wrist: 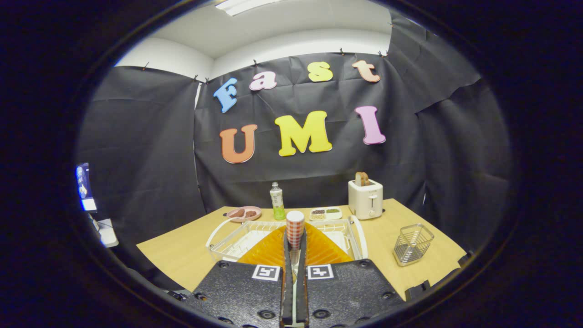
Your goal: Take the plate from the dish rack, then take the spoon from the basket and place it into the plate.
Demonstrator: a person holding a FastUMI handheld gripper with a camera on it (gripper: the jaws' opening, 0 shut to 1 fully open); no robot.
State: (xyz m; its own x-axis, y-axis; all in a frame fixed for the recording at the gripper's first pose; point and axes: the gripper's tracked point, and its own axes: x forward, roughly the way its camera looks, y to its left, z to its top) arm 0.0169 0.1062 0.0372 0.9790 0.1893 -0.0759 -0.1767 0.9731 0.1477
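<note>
- Spoon (pixel 295 229): I see a slim shaft topped by a red-and-white checked end. It stands upright between the two fingers and rises just above their tips. I take this to be the spoon, though its bowl is hidden down between the fingers.
- Gripper (pixel 295 243): the fingers are drawn almost together with only the shaft between them, and both appear to press on it. I read this as a firm pinch.
- Plate (pixel 321 249): orange and ribbed, it lies directly ahead of and below the fingertips and spreads to either side of them. Its far edge overlaps the near side of the dish rack (pixel 218 237). I cannot tell whether it rests on the table (pixel 177 255) or on the rack's rim.
- Basket (pixel 412 243): a wire holder standing on the table to the right, well apart from the fingers.
- Step in hand: I judge that the plate is already out and the spoon lifted, which leaves only the placing.
- Next move: I must lower the spoon over the plate's middle, tip it towards flat, then spread the fingers. Dropped upright, it may roll or clatter off the ribbed surface.
- Background: beyond the rack stand a green bottle (pixel 277 201), a pink dish (pixel 244 212), a small divided tray (pixel 325 213) and a toaster (pixel 365 199).
</note>
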